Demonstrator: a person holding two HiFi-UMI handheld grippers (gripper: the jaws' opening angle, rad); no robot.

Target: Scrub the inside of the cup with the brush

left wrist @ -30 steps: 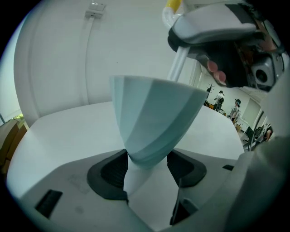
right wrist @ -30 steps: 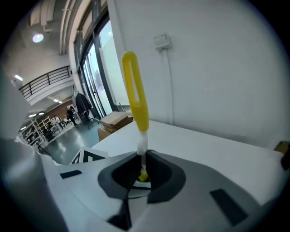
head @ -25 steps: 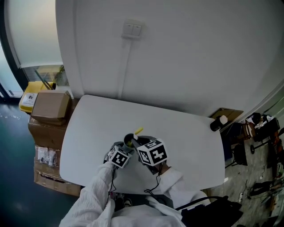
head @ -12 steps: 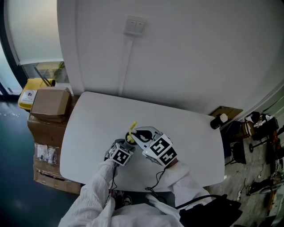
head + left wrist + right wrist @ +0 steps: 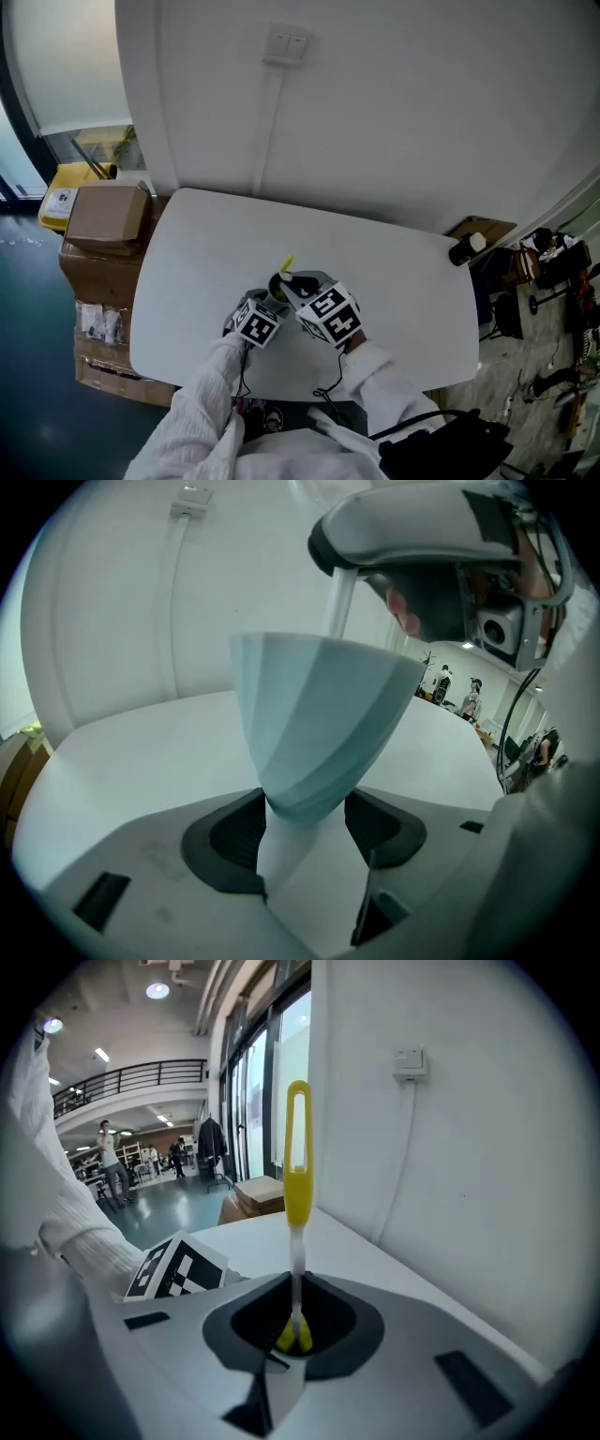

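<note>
Cup [image 5: 319,705], brush [image 5: 297,1176] inside (yellow-handled)

A cardboard box [image 5: 105,214] stands beside the white table [image 5: 384,267], a switch [image 5: 287,47] on the wall.

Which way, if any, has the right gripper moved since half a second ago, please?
Yes: the right gripper shifted slightly left, away from the table's right edge.

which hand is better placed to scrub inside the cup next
Right. The right tongs are shut on the brush, whose stem dips into the cup. The left tongs grip the cup at its base, so they can only steady it.
</note>
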